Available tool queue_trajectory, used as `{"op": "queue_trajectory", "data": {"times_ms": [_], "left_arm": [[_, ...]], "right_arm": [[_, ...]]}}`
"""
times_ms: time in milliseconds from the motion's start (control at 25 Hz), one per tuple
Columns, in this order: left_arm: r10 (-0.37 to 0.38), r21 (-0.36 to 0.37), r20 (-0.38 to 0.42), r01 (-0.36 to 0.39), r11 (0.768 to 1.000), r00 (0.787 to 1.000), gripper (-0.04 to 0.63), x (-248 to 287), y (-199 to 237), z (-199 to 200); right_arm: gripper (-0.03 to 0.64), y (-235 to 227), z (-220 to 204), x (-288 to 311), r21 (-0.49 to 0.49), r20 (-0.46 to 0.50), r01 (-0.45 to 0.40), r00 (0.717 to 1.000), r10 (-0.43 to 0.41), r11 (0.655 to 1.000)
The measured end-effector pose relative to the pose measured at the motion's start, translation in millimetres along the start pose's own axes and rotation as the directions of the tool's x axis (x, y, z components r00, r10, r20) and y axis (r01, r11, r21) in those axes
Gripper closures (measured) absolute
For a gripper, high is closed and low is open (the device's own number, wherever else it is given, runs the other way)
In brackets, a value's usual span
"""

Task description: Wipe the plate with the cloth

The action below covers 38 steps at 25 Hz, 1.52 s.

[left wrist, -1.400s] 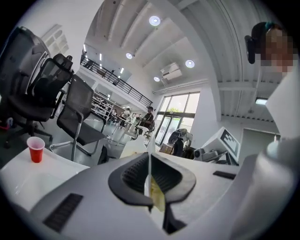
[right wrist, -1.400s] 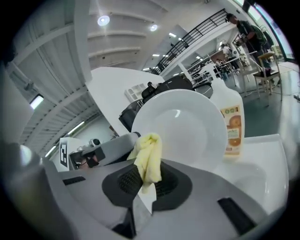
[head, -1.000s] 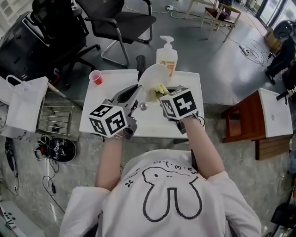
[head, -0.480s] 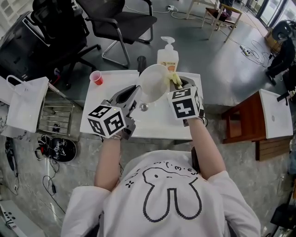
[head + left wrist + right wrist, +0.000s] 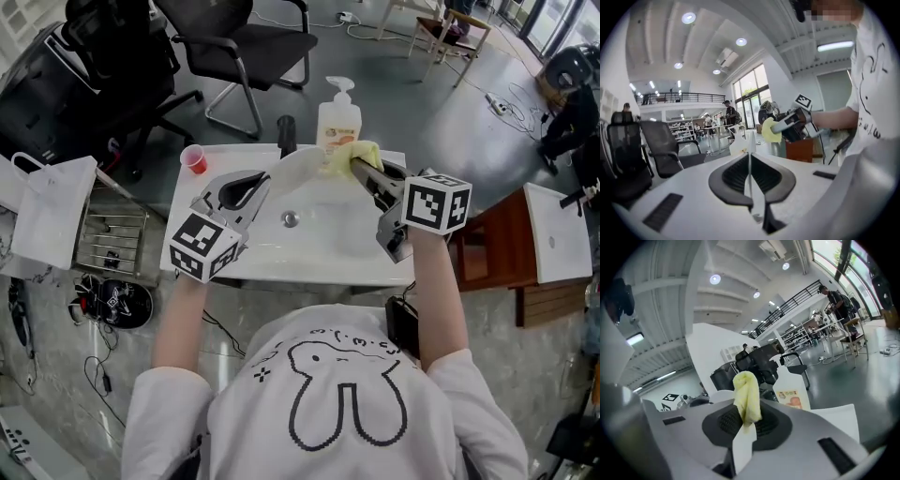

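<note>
Head view: one plate (image 5: 302, 161), one cloth (image 5: 352, 153), one bottle (image 5: 337, 120), one red cup (image 5: 195, 159), and my two grippers. My left gripper (image 5: 266, 178) is clamped on the plate's near rim and holds it off the basin (image 5: 319, 246), tilted, over the far edge. My right gripper (image 5: 364, 169) is closed on the yellow cloth. The cloth sits at the plate's right rim; I can't tell if it touches. The cup is at the far left corner and the bottle is at the middle of the far edge. Both of my forearms reach out over the near edge. The left gripper angles up toward the far right and the right one angles toward the far left.

Left gripper view: the jaws are pressed together on the plate (image 5: 749, 143), which shows edge-on as a thin white line between the pads. My left gripper (image 5: 750, 161) points about level. My right gripper (image 5: 780, 125) is ahead on the right, with the cloth (image 5: 769, 132) bunched at its tip.

Right gripper view: the jaws are closed on one cloth (image 5: 746, 397), which sticks up past the tips of my right gripper (image 5: 746, 420). One bottle (image 5: 791, 391) is just behind on the right.
</note>
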State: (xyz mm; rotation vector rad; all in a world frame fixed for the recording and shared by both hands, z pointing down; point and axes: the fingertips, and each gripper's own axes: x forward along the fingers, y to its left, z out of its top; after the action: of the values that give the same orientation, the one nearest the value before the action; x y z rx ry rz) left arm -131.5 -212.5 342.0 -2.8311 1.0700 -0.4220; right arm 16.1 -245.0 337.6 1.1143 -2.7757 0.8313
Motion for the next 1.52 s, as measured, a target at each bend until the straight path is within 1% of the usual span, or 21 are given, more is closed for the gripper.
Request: {"op": "queue_trajectory", "data": {"times_ms": [80, 160, 200, 280, 360, 400, 440, 480, 560, 600, 640, 680, 720, 760, 840, 920, 1000, 1080, 1160, 1320, 1520], "left_arm": [[0.0, 0.14, -0.01, 0.001, 0.99, 1.0, 0.577, 0.8, -2.3, 1.9], [-0.01, 0.262, -0.018, 0.014, 0.965, 1.0, 0.577, 2.5, -5.7, 3.7], [-0.015, 0.32, -0.024, 0.021, 0.947, 1.0, 0.577, 3.4, -7.7, 3.9], [-0.017, 0.431, -0.039, 0.032, 0.902, 0.999, 0.577, 4.8, -11.5, 1.7], [-0.009, 0.536, -0.047, 0.033, 0.844, 0.999, 0.577, 5.8, -14.6, -0.3], [0.002, 0.589, -0.048, 0.026, 0.808, 0.999, 0.577, 6.3, -15.7, -0.8], [0.018, 0.646, -0.048, 0.017, 0.763, 0.999, 0.577, 7.0, -16.7, -1.7], [0.036, 0.706, -0.049, 0.009, 0.708, 0.998, 0.577, 7.7, -18.1, -3.3], [0.071, 0.822, -0.056, 0.005, 0.569, 0.996, 0.577, 8.9, -22.5, -8.3], [0.082, 0.865, -0.059, 0.01, 0.501, 0.995, 0.577, 9.3, -25.3, -11.0], [0.088, 0.895, -0.065, 0.019, 0.445, 0.994, 0.575, 9.7, -27.9, -13.4], [0.09, 0.914, -0.072, 0.03, 0.405, 0.993, 0.577, 10.2, -30.1, -15.4], [0.089, 0.926, -0.082, 0.043, 0.376, 0.993, 0.577, 11.0, -31.6, -16.8], [0.088, 0.934, -0.092, 0.055, 0.354, 0.992, 0.576, 11.9, -32.5, -17.7], [0.092, 0.944, -0.107, 0.072, 0.321, 0.99, 0.576, 14.2, -33.2, -17.9], [0.104, 0.95, -0.113, 0.077, 0.302, 0.988, 0.577, 16.5, -33.3, -16.3], [0.117, 0.955, -0.114, 0.076, 0.286, 0.987, 0.575, 18.8, -34.5, -14.9], [0.122, 0.961, -0.123, 0.087, 0.263, 0.985, 0.576, 20.7, -37.4, -16.4], [0.116, 0.964, -0.138, 0.106, 0.243, 0.984, 0.575, 21.9, -41.0, -18.9], [0.107, 0.968, -0.148, 0.122, 0.22, 0.983, 0.575, 21.7, -44.6, -19.9], [0.105, 0.974, -0.134, 0.112, 0.195, 0.985, 0.575, 19.0, -45.0, -17.7]], "right_arm": [[0.569, -0.3, 5.3, -4.7, 0.007, 0.023, -0.014, 1.0, 0.014, 1.0], [0.569, -0.7, 9.6, -7.1, -0.005, 0.045, -0.02, 0.999, 0.021, 1.0], [0.569, -0.7, 10.9, -7.7, -0.014, 0.052, -0.022, 0.998, 0.023, 1.0], [0.569, 0.4, 10.9, -7.6, -0.028, 0.053, -0.025, 0.998, 0.027, 0.999], [0.569, 3.1, 9.1, -6.3, -0.04, 0.044, -0.034, 0.998, 0.036, 0.999], [0.569, 5.1, 8.3, -5.5, -0.049, 0.039, -0.041, 0.998, 0.043, 0.998], [0.569, 7.4, 8.0, -4.9, -0.059, 0.035, -0.05, 0.998, 0.052, 0.997], [0.569, 9.7, 8.3, -4.5, -0.072, 0.032, -0.058, 0.998, 0.06, 0.996], [0.569, 14.2, 9.4, -4.4, -0.103, 0.028, -0.065, 0.997, 0.068, 0.993], [0.569, 16.2, 9.3, -4.0, -0.124, 0.022, -0.062, 0.998, 0.065, 0.99], [0.569, 18.3, 8.1, -2.8, -0.154, 0.008, -0.055, 0.998, 0.057, 0.987], [0.569, 20.6, 5.9, -0.6, -0.196, -0.014, -0.044, 0.999, 0.042, 0.98], [0.569, 22.9, 2.5, 2.6, -0.25, -0.045, -0.032, 0.999, 0.021, 0.968], [0.569, 24.9, -1.7, 6.9, -0.313, -0.082, -0.017, 0.997, -0.009, 0.95], [0.569, 25.7, -10.2, 17.0, -0.449, -0.153, 0.024, 0.983, -0.103, 0.893], [0.569, 25.8, -18.4, 26.6, -0.587, -0.202, 0.051, 0.957, -0.208, 0.808], [0.569, 33.9, -30.0, 34.1, -0.689, -0.253, 0.011, 0.933, -0.254, 0.725], [0.569, 48.1, -43.5, 38.2, -0.734, -0.317, -0.073, 0.916, -0.246, 0.675], [0.569, 63.5, -52.6, 40.3, -0.739, -0.372, -0.156, 0.905, -0.205, 0.656], [0.569, 88.1, -55.9, 44.3, -0.701, -0.424, -0.253, 0.899, -0.106, 0.667], [0.569, 86.7, -61.6, 42.8, -0.709, -0.486, -0.319, 0.867, -0.108, 0.628]]}}
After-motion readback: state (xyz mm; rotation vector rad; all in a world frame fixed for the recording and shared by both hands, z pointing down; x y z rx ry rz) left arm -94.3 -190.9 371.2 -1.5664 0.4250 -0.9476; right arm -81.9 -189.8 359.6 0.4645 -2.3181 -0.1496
